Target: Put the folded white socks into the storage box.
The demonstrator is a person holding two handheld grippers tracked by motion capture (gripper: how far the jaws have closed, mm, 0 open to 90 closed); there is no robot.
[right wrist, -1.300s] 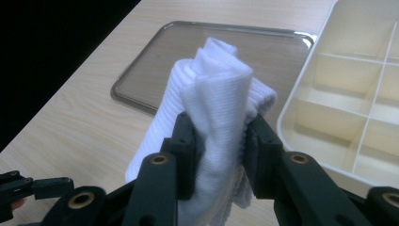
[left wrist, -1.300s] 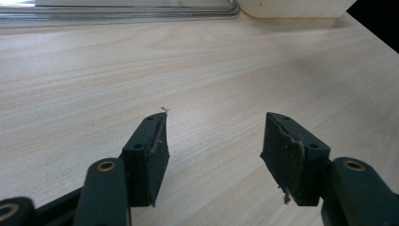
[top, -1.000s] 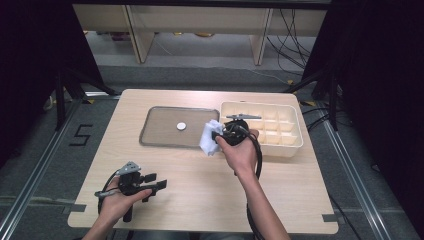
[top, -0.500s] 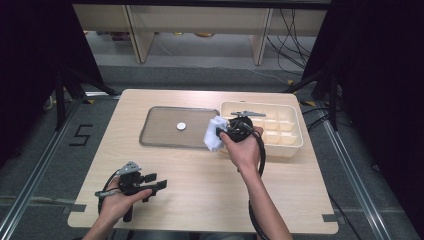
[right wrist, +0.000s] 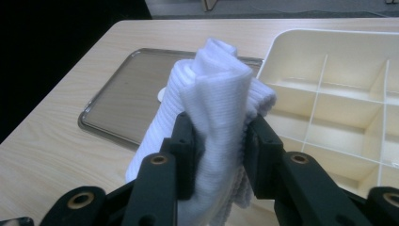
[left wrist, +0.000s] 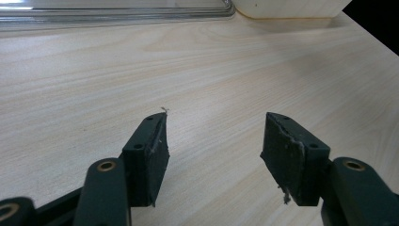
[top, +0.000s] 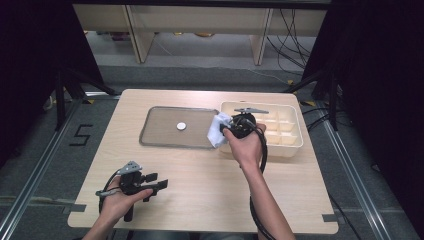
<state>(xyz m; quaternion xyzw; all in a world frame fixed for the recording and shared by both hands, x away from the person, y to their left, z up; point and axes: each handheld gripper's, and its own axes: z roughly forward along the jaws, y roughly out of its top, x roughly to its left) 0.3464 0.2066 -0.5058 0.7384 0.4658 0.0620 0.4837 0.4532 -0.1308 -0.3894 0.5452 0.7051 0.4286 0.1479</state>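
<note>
- The right gripper (right wrist: 219, 141) is pinching a folded white cloth (right wrist: 221, 99) between its jaws; the cloth's long axis is running upright, rising past the jaw tips.
- Beyond those jaws, a metal tray (right wrist: 122, 101) is lying to the left and a cream divided box (right wrist: 339, 94) to the right.
- The left gripper (left wrist: 214, 146) is resting well apart on the worktop (left wrist: 197, 70), jaws spread and holding nothing.
- The right hand (top: 245, 145) is the one nearer the tray and box.

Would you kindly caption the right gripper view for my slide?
Right gripper clamps a folded white cloth above the metal tray and divided bin.
</note>
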